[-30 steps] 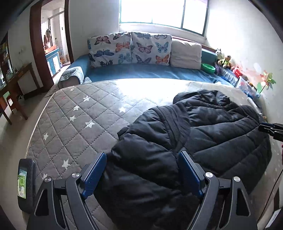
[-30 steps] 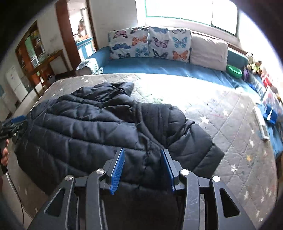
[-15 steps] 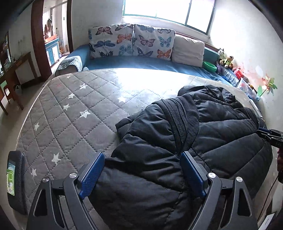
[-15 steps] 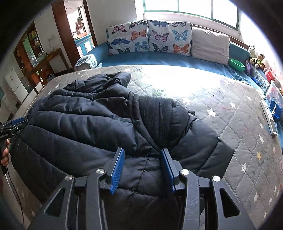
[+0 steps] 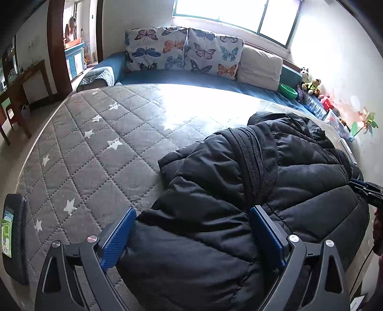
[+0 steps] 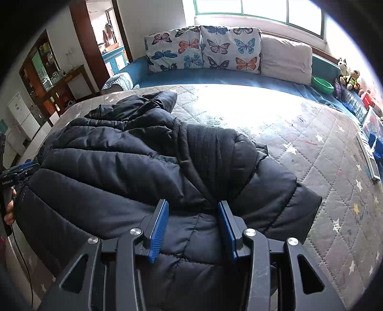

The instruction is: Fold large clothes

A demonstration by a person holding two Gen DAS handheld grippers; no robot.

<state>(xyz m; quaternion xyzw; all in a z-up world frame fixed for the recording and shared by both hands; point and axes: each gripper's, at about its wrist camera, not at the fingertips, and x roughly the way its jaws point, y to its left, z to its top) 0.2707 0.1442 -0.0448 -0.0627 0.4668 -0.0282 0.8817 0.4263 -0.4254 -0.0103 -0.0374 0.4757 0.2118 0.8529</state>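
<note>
Jacket (image 5: 251,191) lies on the bed (image 5: 100,153), long axis spanning both claws; my left claw (image 5: 191,235), just widened, straddles one end unclamped, right claw (image 6: 191,222) half-apart over the other.

The jacket (image 6: 143,172) lies on the mattress (image 5: 100,153), toward its near edge. Behind the mattress runs a sofa (image 6: 215,76) with cushions (image 6: 203,47) along its back, under the window (image 6: 258,12). Toys (image 6: 349,74) sit at the sofa's right end — a phone (image 5: 12,236) lies at the mattress's near left corner. The left tool (image 5: 191,234) straddles the jacket's left end; the right tool (image 6: 191,229) stands over its right part.
</note>
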